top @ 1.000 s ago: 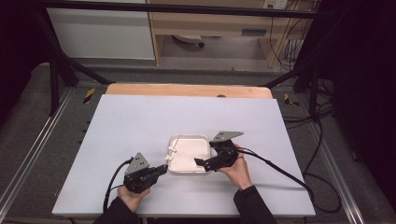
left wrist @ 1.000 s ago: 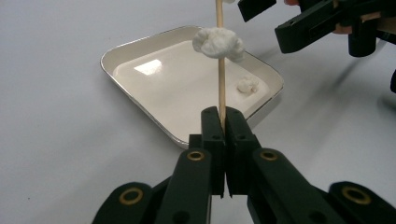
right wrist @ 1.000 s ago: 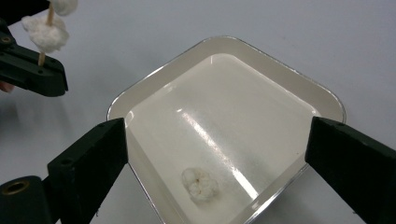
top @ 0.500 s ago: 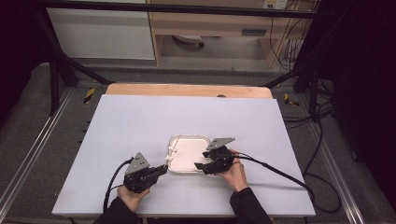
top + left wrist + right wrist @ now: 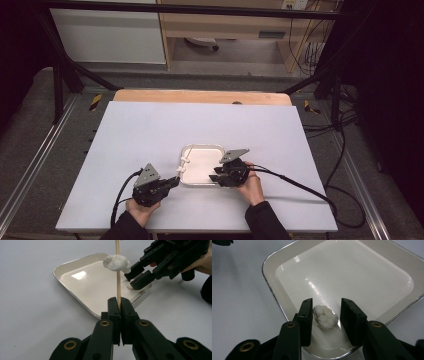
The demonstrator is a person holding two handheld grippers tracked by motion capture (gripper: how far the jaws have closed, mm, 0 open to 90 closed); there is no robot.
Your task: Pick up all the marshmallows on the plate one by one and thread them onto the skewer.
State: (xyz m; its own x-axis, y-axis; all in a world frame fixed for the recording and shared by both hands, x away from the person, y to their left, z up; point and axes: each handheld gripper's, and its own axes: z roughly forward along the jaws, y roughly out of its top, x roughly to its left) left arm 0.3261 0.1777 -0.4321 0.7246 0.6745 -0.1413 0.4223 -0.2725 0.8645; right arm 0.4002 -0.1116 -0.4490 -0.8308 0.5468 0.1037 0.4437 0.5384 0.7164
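While the left gripper (image 5: 119, 305) is pinching a thin wooden stick (image 5: 118, 272) that is already carrying one white fluffy lump (image 5: 116, 263), the right gripper (image 5: 326, 315) is working in the near corner of the white tray (image 5: 272, 265), its jaws just closing around a second lump (image 5: 325, 317) without visibly pressing it yet. Gripping it and skewering it are likely remaining.

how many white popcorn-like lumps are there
2: one lump on the wooden skewer over the tray, one lump lying in the tray between the right tongs.
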